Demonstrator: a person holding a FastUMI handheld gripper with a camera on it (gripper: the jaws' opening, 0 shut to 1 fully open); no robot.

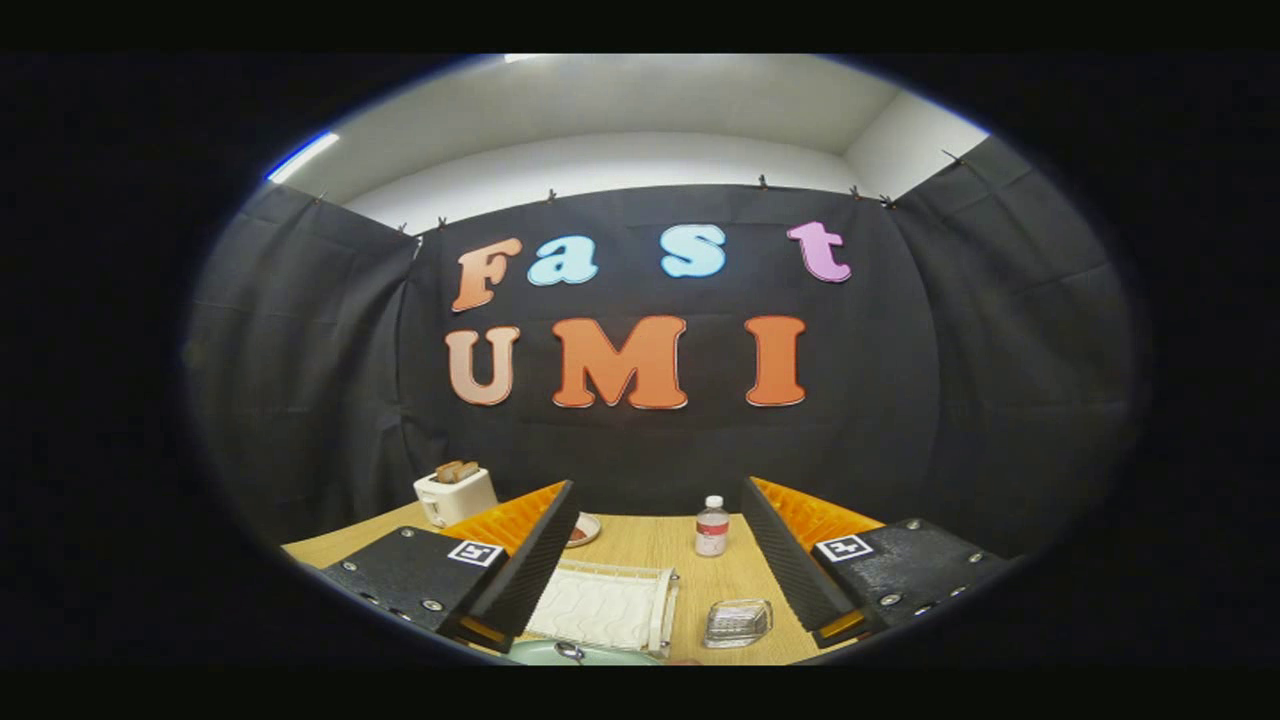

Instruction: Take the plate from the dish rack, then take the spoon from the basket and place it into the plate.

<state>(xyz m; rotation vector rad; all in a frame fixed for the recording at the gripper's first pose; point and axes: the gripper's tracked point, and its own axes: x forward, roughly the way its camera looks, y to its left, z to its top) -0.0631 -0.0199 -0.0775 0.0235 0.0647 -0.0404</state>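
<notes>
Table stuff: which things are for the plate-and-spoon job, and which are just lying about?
For the job: the green plate with the spoon on it, the white dish rack, the open claw.

Lying about: toaster, water bottle, clear glass dish, small saucer.

Black cloth (660, 440) hung in creased panels around the booth, pinned along its top edge by small clips (762, 181), and closed off the scene from nine o'clock round to three. Above it rose a plain white wall (600, 165) meeting a pale ceiling (620, 95), with a corner at about one o'clock. A strip light (302, 155) glowed at ten o'clock. A light wooden table (650, 545) spread below, toward six o'clock.
</notes>
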